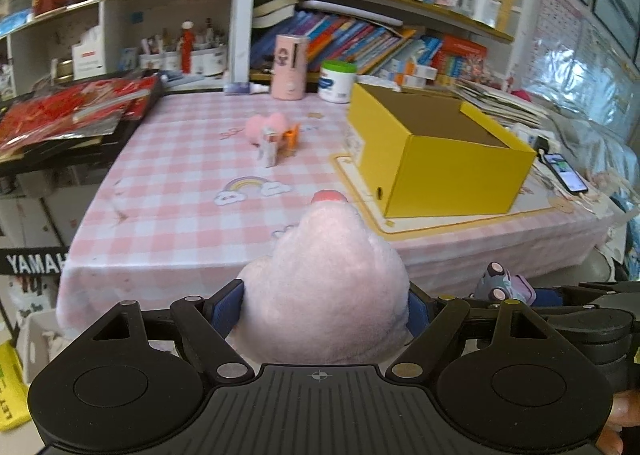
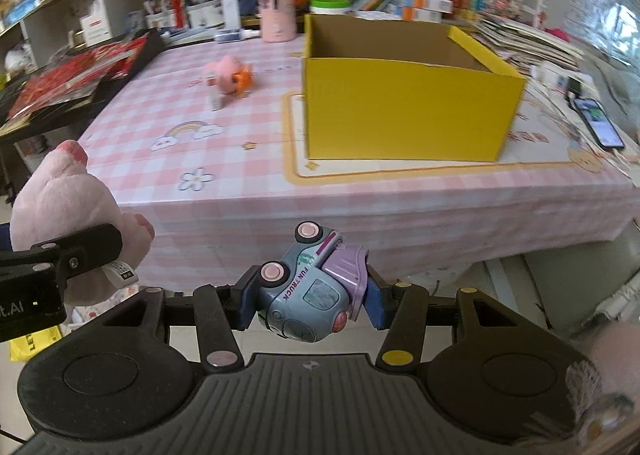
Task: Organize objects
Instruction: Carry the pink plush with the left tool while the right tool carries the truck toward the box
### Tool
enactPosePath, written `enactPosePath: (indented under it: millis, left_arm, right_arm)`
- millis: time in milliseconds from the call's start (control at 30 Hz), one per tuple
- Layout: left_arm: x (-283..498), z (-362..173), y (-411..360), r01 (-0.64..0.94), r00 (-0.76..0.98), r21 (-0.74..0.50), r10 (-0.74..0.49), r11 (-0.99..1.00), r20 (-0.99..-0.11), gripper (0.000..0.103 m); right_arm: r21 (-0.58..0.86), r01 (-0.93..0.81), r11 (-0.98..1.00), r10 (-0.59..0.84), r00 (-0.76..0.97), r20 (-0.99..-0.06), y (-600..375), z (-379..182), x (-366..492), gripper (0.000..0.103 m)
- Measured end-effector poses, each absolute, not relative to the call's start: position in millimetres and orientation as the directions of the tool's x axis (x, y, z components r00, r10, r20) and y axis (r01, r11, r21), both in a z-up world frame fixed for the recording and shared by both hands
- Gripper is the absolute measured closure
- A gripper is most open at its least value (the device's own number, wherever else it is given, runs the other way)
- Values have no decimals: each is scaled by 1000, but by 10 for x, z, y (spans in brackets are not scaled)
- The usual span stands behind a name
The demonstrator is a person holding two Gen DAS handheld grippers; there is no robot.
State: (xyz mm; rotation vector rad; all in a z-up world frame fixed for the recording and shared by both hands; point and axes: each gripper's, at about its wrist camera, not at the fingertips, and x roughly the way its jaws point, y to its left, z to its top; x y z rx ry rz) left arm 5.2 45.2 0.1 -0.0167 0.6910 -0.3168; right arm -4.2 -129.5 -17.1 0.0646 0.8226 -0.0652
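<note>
Toy truck (image 2: 310,287) sits clamped in the right claw (image 2: 310,295), tipped on its side with wheels to the left, short of the table's (image 2: 360,195) near edge. Ahead and slightly right stands the yellow box (image 2: 400,111), open-topped, nothing visible inside, though its floor is hidden. The right claw is likely nearer it. Just left, the left claw (image 1: 324,311) grips a pink plush (image 1: 328,279). More small toys (image 1: 274,137) lie clustered mid-table, well left of the box.

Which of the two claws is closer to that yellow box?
Right, probably. The right gripper, holding the toy truck, faces the yellow box before the table edge. The left gripper, with the pink plush, sits further left.
</note>
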Motion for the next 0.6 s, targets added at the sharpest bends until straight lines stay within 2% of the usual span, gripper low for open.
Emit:
enactPosePath:
  millis: [600]
  left_arm:
    - [234,25,-158,405,681,-116,-384,907,-623,22]
  right_arm:
    - [35,225,974,-127,664,-737,-1903,-133,-108,54]
